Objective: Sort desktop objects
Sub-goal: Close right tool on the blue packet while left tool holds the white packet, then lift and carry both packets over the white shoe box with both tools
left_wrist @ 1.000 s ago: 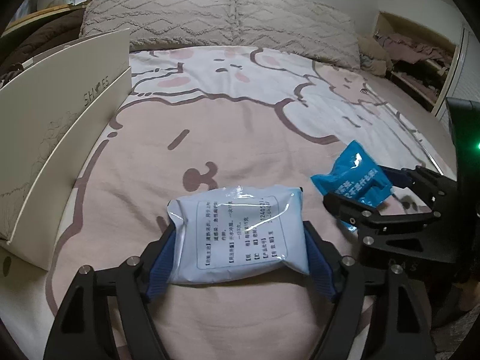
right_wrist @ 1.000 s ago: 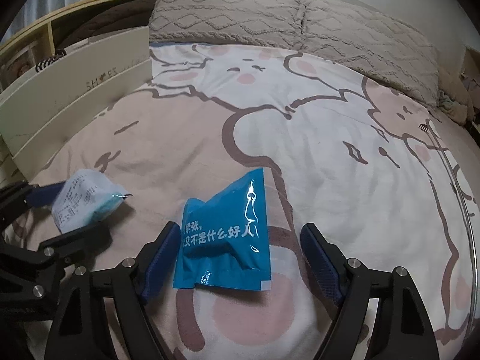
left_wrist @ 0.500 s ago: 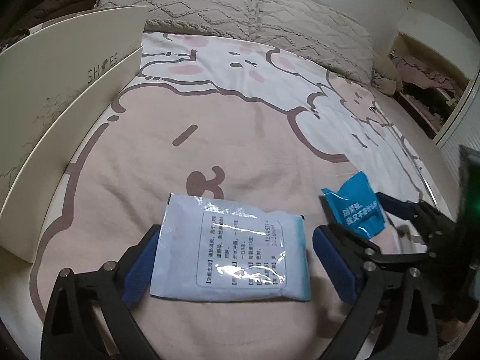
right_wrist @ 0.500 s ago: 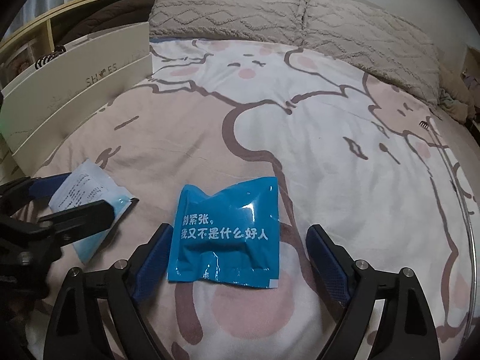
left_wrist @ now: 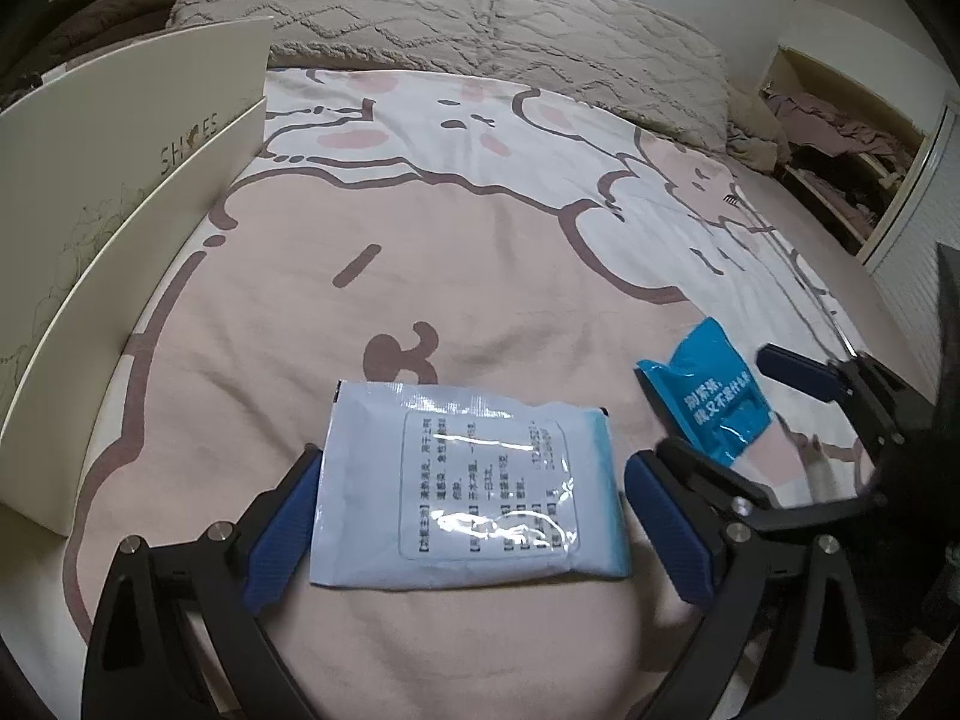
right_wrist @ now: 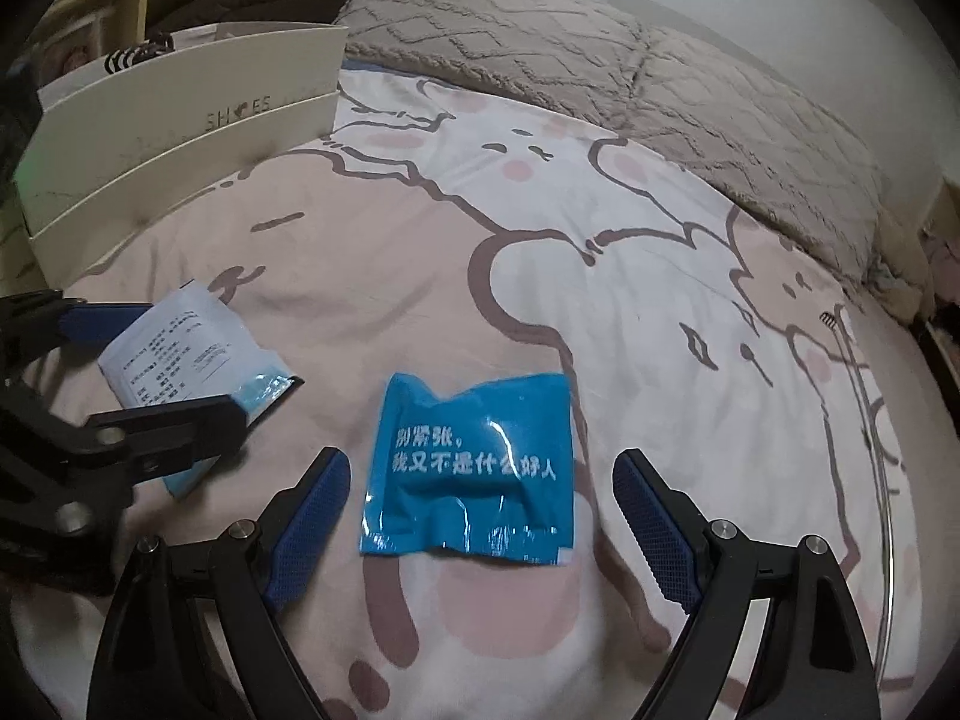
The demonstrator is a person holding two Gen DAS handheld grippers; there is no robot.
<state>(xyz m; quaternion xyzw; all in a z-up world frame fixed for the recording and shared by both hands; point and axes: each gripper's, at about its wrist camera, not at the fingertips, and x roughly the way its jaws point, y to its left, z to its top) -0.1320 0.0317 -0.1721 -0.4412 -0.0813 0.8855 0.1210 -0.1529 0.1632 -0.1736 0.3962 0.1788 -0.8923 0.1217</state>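
Packets released on the bed, one between each hand-held gripper's spread jaws.

Nearest, the white packet (left_wrist: 471,489) is seen lying flat on the bed sheet (left_wrist: 480,276) between the jaws of the left hand-held gripper (left_wrist: 474,516); these jaws have just been opening and stand wide, the left pad just beside the packet's edge, the right pad clear of it. The blue packet (right_wrist: 474,474) is laid flat between the jaws of the right hand-held gripper (right_wrist: 480,528), which have also just been opening, a gap being left at both pads. The two packets are set near each other, side by side. Further back, at the left, a cream shoe box (left_wrist: 120,192) is stood on the sheet, and grey pillows (left_wrist: 456,12) are placed at the far end.
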